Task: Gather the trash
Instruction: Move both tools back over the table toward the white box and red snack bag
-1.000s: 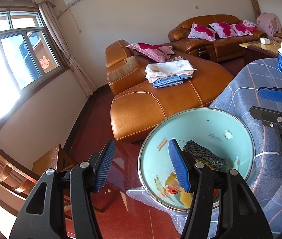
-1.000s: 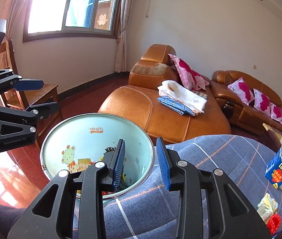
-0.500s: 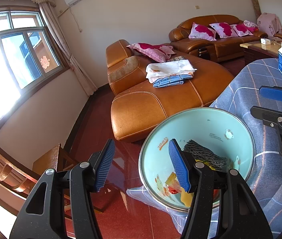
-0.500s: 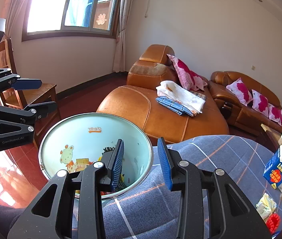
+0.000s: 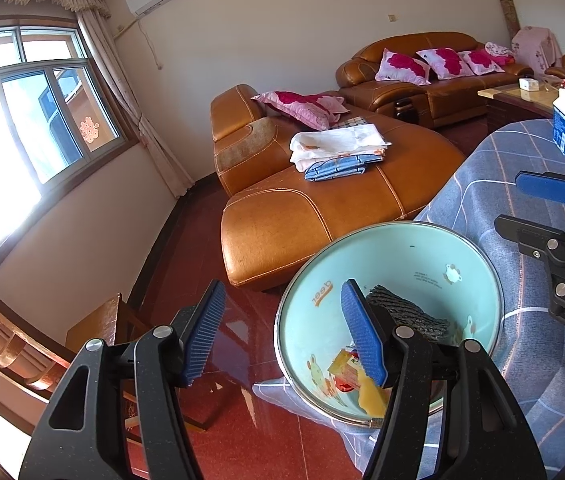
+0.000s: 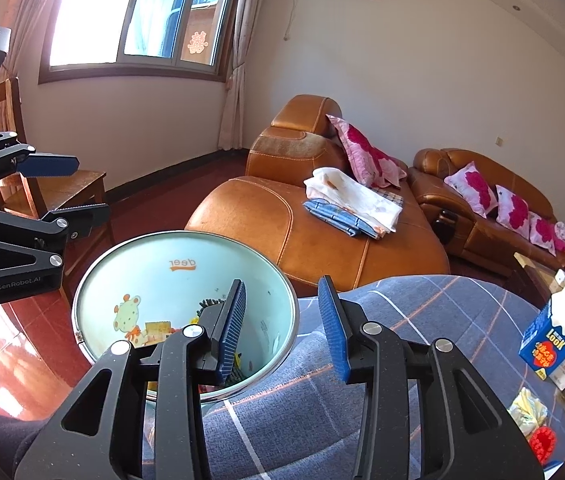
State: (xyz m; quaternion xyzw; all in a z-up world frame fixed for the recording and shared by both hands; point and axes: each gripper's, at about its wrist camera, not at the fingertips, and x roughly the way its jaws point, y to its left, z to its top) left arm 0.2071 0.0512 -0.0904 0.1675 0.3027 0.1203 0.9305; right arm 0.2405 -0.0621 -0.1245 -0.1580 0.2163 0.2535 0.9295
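Note:
A light-blue trash bin (image 5: 414,248) with cartoon prints stands on the floor against the table edge; it also shows in the right wrist view (image 6: 154,252). Inside lie wrappers (image 5: 342,368) and a dark striped piece (image 5: 402,308). My left gripper (image 5: 282,332) is open and empty, over the bin's left rim. My right gripper (image 6: 282,328) is open and empty, above the bin's right rim and the table edge. On the blue plaid tablecloth (image 6: 422,320) stand a blue-and-white carton (image 6: 554,336), a yellow wrapper (image 6: 526,404) and a red piece (image 6: 542,444).
An orange leather sofa (image 5: 322,200) with folded cloths (image 5: 338,148) stands behind the bin. A wooden chair (image 6: 62,188) is at the left. The red floor (image 5: 186,248) lies between. A coffee table (image 5: 522,96) is at the far right.
The views shift only slightly; both grippers stay open and empty over the bin.

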